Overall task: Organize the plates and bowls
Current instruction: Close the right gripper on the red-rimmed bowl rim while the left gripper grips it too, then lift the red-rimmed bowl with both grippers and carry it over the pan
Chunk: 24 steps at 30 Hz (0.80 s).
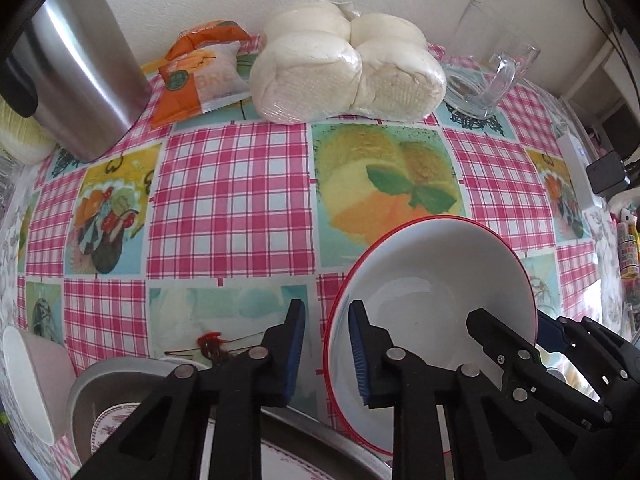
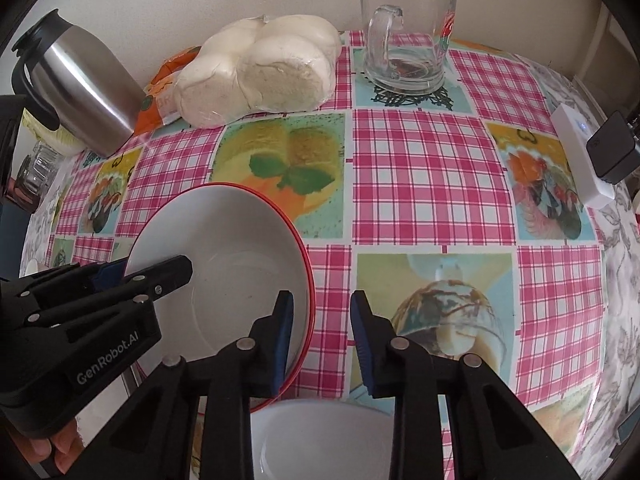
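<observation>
A white bowl with a red rim (image 1: pixel 432 280) (image 2: pixel 224 248) sits on the checked tablecloth. My left gripper (image 1: pixel 326 354) (image 2: pixel 140 270) straddles its left rim, one pad inside and one outside, with a gap still showing at the outer pad. My right gripper (image 2: pixel 320 340) (image 1: pixel 516 332) straddles the opposite rim the same way, its outer pad clear of the rim. Both are open. Another white bowl (image 2: pixel 320 432) lies below the right gripper. At the left are a white bowl (image 1: pixel 28 376) and a grey metal dish (image 1: pixel 80 396) holding a patterned plate (image 1: pixel 108 420).
Along the back wall stand a steel thermos (image 1: pixel 76 68) (image 2: pixel 76 80), an orange snack bag (image 1: pixel 196 72), wrapped white dough (image 1: pixel 344 76) (image 2: pixel 260 76) and a glass mug (image 1: pixel 480 84) (image 2: pixel 408 32). A white device (image 2: pixel 576 152) and a black adapter (image 2: pixel 612 148) lie at the right edge.
</observation>
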### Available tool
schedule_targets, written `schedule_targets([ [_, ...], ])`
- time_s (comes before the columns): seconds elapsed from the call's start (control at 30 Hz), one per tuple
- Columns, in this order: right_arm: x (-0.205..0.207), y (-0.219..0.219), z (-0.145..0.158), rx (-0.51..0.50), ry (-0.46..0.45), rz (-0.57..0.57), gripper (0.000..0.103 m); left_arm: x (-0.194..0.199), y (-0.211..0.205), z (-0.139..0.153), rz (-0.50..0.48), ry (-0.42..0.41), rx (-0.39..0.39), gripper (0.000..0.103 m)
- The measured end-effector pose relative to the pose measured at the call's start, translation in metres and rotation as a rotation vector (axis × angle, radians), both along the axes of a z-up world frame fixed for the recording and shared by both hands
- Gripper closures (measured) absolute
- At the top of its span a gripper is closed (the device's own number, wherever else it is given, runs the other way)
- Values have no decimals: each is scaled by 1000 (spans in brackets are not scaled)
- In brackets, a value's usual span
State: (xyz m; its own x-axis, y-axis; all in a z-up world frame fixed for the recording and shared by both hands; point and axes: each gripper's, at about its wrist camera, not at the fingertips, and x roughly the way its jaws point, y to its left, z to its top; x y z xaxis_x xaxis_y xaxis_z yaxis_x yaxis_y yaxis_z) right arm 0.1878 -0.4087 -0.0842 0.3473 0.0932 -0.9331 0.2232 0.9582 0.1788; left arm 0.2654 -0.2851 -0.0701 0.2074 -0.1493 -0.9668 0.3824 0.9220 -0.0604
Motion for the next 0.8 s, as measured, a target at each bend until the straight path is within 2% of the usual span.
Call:
schedule_targets([
  [0.13,3,4,-5,-4,10,12,75,2,-6,-5,-9,8,-3,85],
  [0.2,4,6,-8,9,14,16,78,4,-14,-9,-16,8,-2,89],
  [0.33,5,11,-11,22,14,28,89,4,-21,-11,-26,-4,1,89],
  [0.63,0,0,-10,82,6,-23,91,-4,-21,-7,-29,-20,-46,90],
  [0.8,-5,-12,-2,103,-23,-50,91,-8,-24,7,-27,-44,-81,90],
])
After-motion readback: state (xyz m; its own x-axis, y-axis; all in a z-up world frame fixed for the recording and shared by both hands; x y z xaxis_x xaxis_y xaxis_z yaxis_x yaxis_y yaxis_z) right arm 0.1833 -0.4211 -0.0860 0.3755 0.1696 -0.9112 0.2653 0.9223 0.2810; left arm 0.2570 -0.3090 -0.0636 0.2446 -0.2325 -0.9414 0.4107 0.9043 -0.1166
